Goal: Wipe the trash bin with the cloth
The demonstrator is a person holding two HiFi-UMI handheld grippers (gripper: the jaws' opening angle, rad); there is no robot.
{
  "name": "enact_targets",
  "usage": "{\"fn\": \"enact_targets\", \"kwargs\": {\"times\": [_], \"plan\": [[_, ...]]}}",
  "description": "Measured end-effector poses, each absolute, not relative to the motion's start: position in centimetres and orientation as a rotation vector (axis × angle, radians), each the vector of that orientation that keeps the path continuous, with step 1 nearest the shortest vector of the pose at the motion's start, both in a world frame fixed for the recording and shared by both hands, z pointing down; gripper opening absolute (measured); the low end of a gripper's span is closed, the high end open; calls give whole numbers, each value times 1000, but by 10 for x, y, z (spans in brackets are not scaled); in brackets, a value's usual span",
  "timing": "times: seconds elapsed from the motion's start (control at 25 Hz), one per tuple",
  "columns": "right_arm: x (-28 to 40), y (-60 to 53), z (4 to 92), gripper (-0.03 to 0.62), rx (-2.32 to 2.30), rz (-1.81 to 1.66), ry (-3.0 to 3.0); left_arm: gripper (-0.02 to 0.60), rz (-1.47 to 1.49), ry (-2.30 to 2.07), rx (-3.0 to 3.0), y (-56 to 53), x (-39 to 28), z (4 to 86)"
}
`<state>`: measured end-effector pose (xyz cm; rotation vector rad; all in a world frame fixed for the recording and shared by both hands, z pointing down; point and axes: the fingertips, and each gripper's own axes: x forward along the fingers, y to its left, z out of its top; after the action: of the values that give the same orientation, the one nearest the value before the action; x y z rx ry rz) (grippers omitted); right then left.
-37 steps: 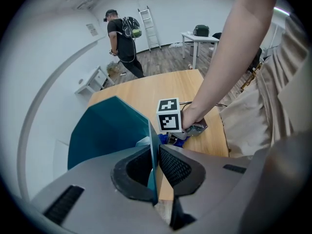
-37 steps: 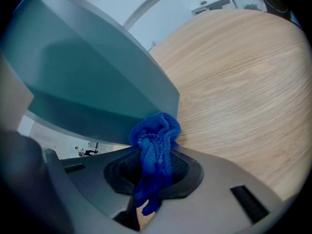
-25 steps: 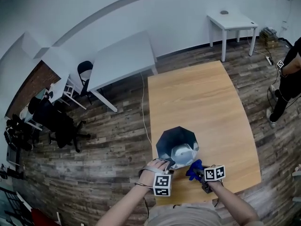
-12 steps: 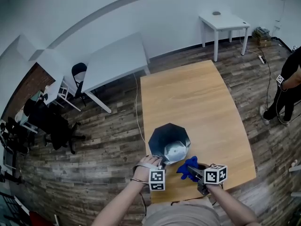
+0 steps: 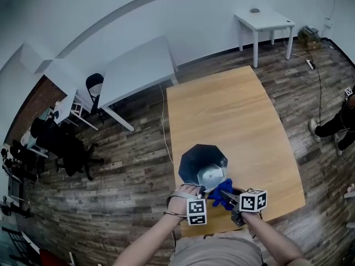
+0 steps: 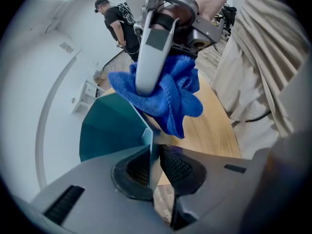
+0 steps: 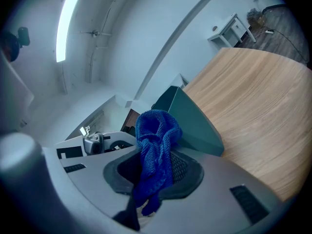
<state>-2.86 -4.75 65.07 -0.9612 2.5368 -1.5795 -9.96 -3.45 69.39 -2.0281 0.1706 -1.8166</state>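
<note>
The cloth (image 5: 222,192) is bright blue with a fine knitted weave. The bin (image 5: 191,160) is dark teal on its walls and silvery grey at its bottom. The table (image 5: 233,110) is pale wood with straight grain. The floor (image 5: 133,159) is mixed brown and grey planks. The 2 cubes (image 5: 197,212) are white with black square markers.

No words, numbers or brand names are legible. The only printed signs are black-and-white square patterns on the left cube (image 5: 196,211) behind the left claw (image 6: 155,165) and on the right cube (image 5: 252,200) behind the right claw (image 7: 153,167).
</note>
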Motion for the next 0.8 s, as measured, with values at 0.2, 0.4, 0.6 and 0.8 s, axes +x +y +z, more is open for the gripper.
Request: {"fn": "enact_targets", "kwargs": {"times": [0.2,0.4,0.6,0.8], "plan": [[-28,-61,673,78,-1006,-1613,2514,46,-1807,158,-2069,-35,-83,694],[-31,-67,707,78,-1037,-1686,2527,44,-1802,144,-2089,-38,-79,693],[-34,-76,762,78,-1102,-1769,2577,44,-1785,149,-2115,-40,-79,694],[-37,-85,823,78,-1141,-1883,2611,44,-1746,142,-2146,-44,-78,694]]}}
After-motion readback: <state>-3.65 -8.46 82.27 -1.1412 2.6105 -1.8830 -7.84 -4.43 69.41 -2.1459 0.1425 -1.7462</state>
